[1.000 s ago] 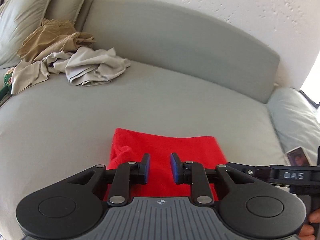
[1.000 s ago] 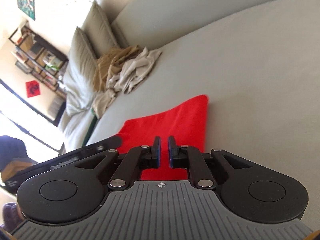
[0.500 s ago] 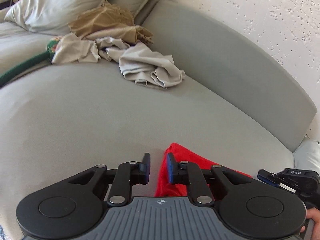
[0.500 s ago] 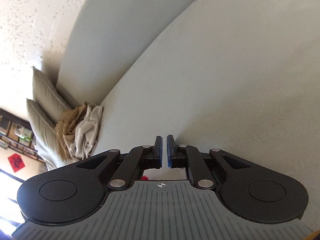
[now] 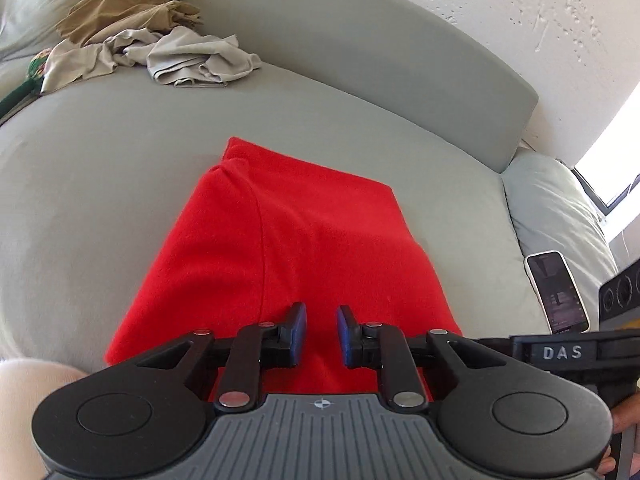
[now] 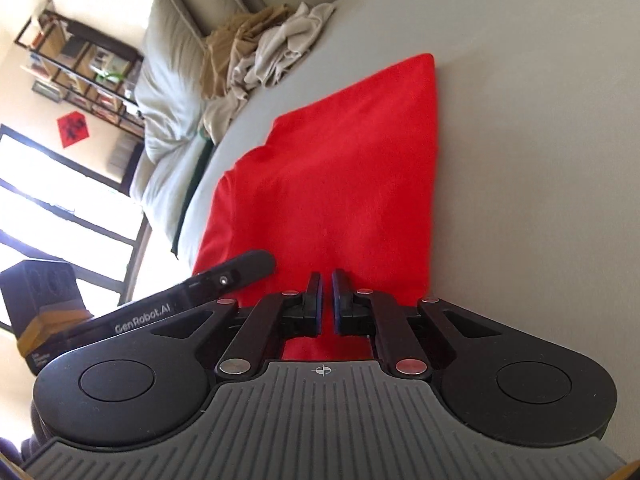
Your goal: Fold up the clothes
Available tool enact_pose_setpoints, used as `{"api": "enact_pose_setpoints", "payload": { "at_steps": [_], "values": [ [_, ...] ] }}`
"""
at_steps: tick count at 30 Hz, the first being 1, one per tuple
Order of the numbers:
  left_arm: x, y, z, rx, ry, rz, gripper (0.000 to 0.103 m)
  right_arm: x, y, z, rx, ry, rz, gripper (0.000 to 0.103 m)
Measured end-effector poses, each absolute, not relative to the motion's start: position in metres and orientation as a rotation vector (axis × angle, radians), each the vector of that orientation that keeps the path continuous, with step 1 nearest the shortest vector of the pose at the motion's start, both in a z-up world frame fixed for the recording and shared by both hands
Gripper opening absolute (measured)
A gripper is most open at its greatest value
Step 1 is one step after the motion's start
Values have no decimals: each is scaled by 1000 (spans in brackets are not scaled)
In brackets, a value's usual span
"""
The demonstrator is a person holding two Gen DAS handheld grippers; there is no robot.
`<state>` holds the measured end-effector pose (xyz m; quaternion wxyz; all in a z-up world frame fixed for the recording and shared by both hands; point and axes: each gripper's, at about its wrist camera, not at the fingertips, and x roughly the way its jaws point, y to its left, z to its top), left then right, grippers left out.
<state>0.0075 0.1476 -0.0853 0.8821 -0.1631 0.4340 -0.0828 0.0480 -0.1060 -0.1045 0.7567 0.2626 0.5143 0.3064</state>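
A folded red garment lies flat on the grey sofa seat; it also shows in the right wrist view. My left gripper hovers over the garment's near edge, its jaws a small gap apart with nothing between them. My right gripper is over the same near edge, jaws almost together with only a thin gap and nothing visibly pinched. The other gripper's body shows at the left of the right wrist view.
A pile of beige and tan clothes lies at the far left of the seat beside cushions. A phone lies at the seat's right end by a pale pillow. The sofa backrest runs behind.
Both grippers swung away from the garment half a second ago and are now back over its near edge. The garment looks closer and larger than one second ago.
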Motion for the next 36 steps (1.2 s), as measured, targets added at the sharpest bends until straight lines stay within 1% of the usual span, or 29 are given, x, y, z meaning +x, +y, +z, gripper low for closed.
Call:
{"api": "enact_pose_setpoints", "payload": {
  "at_steps": [1,2,3,5,8,10,11,12,13,14,15,16,17,19,20,21,22,23,25,27,29,31,34,36],
  "values": [
    [2,153,-84,-356,914,-167,19,40,-113,-102,584,1133,662,10],
    [-4,158,-82,-372,923,-162,19,32,-120,-99,567,1150,643,13],
    [-10,162,-80,-372,934,-139,20,24,-127,-96,549,1168,622,14],
    [-23,166,-73,-357,945,-99,16,8,-143,-88,525,1145,607,14],
    [-32,162,-65,-362,915,-140,19,-4,-157,-69,527,1080,610,14],
    [-29,148,-67,-351,890,-183,21,-6,-154,-72,517,1110,609,20],
    [-26,141,-72,-347,887,-208,21,-7,-152,-74,512,1126,609,25],
    [-23,133,-77,-344,883,-233,22,-8,-151,-75,507,1141,608,26],
    [-20,128,-87,-343,922,-238,24,-9,-150,-77,501,1157,607,26],
    [-16,124,-99,-342,977,-236,22,-10,-148,-79,496,1173,607,26],
    [-19,123,-104,-341,999,-218,23,-11,-147,-80,490,1189,606,23],
    [-25,125,-102,-338,1011,-217,24,-12,-145,-82,485,1204,605,17],
    [-30,128,-99,-324,1046,-203,27,-13,-144,-84,479,1220,604,11],
    [-41,138,-95,-285,1133,-158,26,-15,-141,-87,468,1252,602,12],
    [-49,146,-91,-277,1133,-133,26,-16,-139,-89,463,1267,601,26],
    [-57,158,-85,-289,1097,-116,28,-19,-146,-87,456,1300,576,47],
    [-63,173,-80,-325,1050,-101,34,-25,-155,-83,442,1292,563,50],
    [-66,189,-75,-382,999,-79,42,-29,-164,-77,451,1268,561,51],
    [-67,223,-71,-513,904,-21,52,-30,-179,-71,517,1221,558,54],
    [-57,249,-77,-628,865,39,57,-24,-191,-69,632,1176,555,65],
    [-40,262,-87,-680,889,39,67,-14,-201,-72,746,1149,552,70],
    [-25,264,-94,-672,912,10,70,-3,-204,-82,847,1151,547,69],
    [-7,261,-108,-694,974,-70,79,3,-203,-95,918,1159,520,69],
    [2,256,-119,-702,1026,-104,79,4,-200,-102,944,1162,496,69]
  ]
}}
